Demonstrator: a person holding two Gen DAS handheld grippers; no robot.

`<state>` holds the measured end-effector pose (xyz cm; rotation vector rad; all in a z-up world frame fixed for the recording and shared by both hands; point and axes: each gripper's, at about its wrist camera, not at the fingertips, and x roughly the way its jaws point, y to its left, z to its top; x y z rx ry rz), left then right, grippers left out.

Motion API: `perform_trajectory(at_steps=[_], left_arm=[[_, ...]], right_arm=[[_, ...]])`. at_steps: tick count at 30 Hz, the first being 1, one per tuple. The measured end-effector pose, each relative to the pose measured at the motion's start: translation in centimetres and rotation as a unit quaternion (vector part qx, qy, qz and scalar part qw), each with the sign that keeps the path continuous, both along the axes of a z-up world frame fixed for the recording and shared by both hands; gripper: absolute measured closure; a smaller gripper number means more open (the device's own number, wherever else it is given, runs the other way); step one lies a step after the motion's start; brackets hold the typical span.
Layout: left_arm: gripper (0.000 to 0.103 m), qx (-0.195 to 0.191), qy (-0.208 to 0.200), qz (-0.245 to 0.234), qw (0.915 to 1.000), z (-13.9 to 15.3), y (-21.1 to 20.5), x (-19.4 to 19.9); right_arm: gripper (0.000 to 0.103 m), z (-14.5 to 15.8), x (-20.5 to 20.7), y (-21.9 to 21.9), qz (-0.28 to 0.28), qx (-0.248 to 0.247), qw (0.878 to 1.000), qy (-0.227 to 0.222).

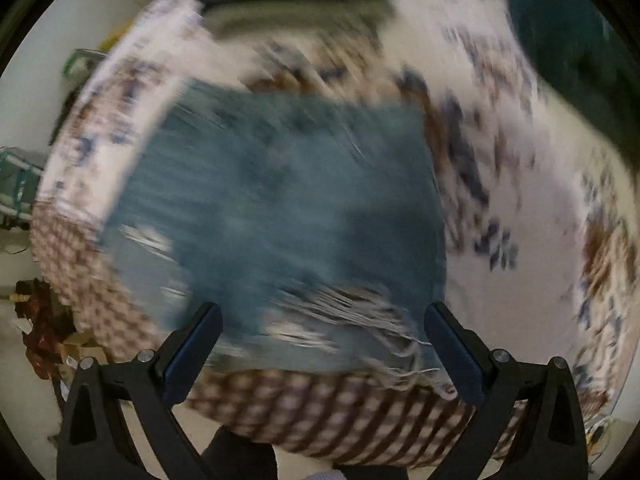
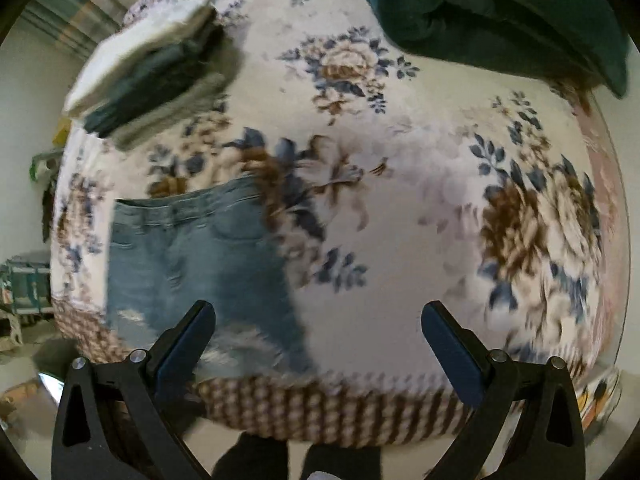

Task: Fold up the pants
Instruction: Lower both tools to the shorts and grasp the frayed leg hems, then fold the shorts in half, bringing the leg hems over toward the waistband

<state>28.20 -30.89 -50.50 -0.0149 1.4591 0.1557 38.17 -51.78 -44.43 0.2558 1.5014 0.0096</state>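
Both mounted at the wrists, looking forward and down past open fingers onto the floral bedspread from its checkered near edge. Left wrist view close over the folded jeans, heavily blurred. Right wrist view set further right, jeans at lower left. Shared: jeans, folded stack near the far left corner, dark green cushion at the far right.

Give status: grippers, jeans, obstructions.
Left gripper open, empty. Right gripper open, empty. Jeans folded on floral bedspread, not held. Stack of folded clothes behind; nothing blocking.
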Motion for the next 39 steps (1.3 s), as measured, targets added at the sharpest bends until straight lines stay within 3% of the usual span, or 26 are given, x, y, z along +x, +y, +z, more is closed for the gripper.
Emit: perform_trajectory(at_steps=[2, 6, 9, 10, 12, 14, 16, 19, 22, 23, 24, 25, 26, 29, 35, 39], left_arm=[[0.000, -0.006, 0.027, -0.014, 0.9995, -3.7, -2.6, -0.2], [0.000, 0.010, 0.054, -0.031, 0.9980, -8.3, -5.6, -0.9], [0.017, 0.011, 0.066, -0.016, 0.9976, -10.2, -5.7, -1.2], [0.020, 0.007, 0.057, -0.007, 0.9983, -10.0, -5.3, -1.2], [0.039, -0.001, 0.040, 0.004, 0.9992, -9.0, -4.6, -1.3], [0.077, -0.010, 0.026, 0.010, 0.9996, -7.4, -3.6, -1.5], [0.091, -0.019, 0.022, 0.018, 0.9994, -6.2, -2.8, -1.4], [0.097, -0.044, 0.013, 0.033, 0.9984, -4.4, -1.0, -1.5], [0.099, -0.044, -0.001, 0.040, 0.9982, -2.1, 0.6, -1.9], [0.099, -0.048, -0.003, 0.044, 0.9979, -1.1, 1.2, -2.0], [0.099, -0.050, -0.005, 0.046, 0.9977, 0.0, 2.3, -2.4], [0.099, -0.053, -0.008, 0.047, 0.9975, 0.9, 2.9, -2.6], [0.099, -0.055, -0.013, 0.047, 0.9973, 2.1, 3.6, -2.6], [0.099, -0.063, -0.030, 0.052, 0.9962, 4.9, 5.4, -3.2], [0.099, -0.083, -0.069, 0.094, 0.9897, 12.9, 12.5, -5.0], [0.099, -0.091, -0.100, 0.133, 0.9819, 15.6, 19.3, -6.7]], right_arm=[[0.000, -3.2, 1.3, -0.8, 0.013, -0.004, 1.000, 0.012], [0.000, -8.2, 2.8, -0.9, 0.043, 0.005, 0.999, 0.033], [0.000, -11.1, 4.1, 0.6, 0.066, 0.027, 0.996, 0.045], [0.000, -12.2, 5.0, 1.2, 0.077, 0.042, 0.995, 0.049], [0.000, -13.9, 6.2, 3.2, 0.091, 0.065, 0.992, 0.054], [0.000, -15.5, 7.6, 5.3, 0.103, 0.089, 0.989, 0.064], [0.000, -16.8, 8.7, 7.3, 0.108, 0.109, 0.986, 0.073], [0.000, -18.9, 10.5, 10.2, 0.105, 0.142, 0.980, 0.087], [0.001, -20.9, 11.9, 12.4, 0.100, 0.151, 0.978, 0.102], [0.011, -21.5, 12.1, 12.7, 0.096, 0.151, 0.978, 0.106], [0.036, -21.9, 12.3, 13.0, 0.096, 0.151, 0.978, 0.110], [0.051, -22.2, 12.3, 13.5, 0.099, 0.149, 0.977, 0.115], [0.074, -22.3, 12.3, 13.9, 0.103, 0.145, 0.977, 0.117], [0.090, -20.4, 11.7, 14.8, 0.114, 0.120, 0.983, 0.080], [0.094, -13.1, 10.6, 18.4, 0.126, 0.114, 0.985, 0.033], [0.094, -8.0, 10.0, 22.9, 0.142, 0.117, 0.983, 0.008]])
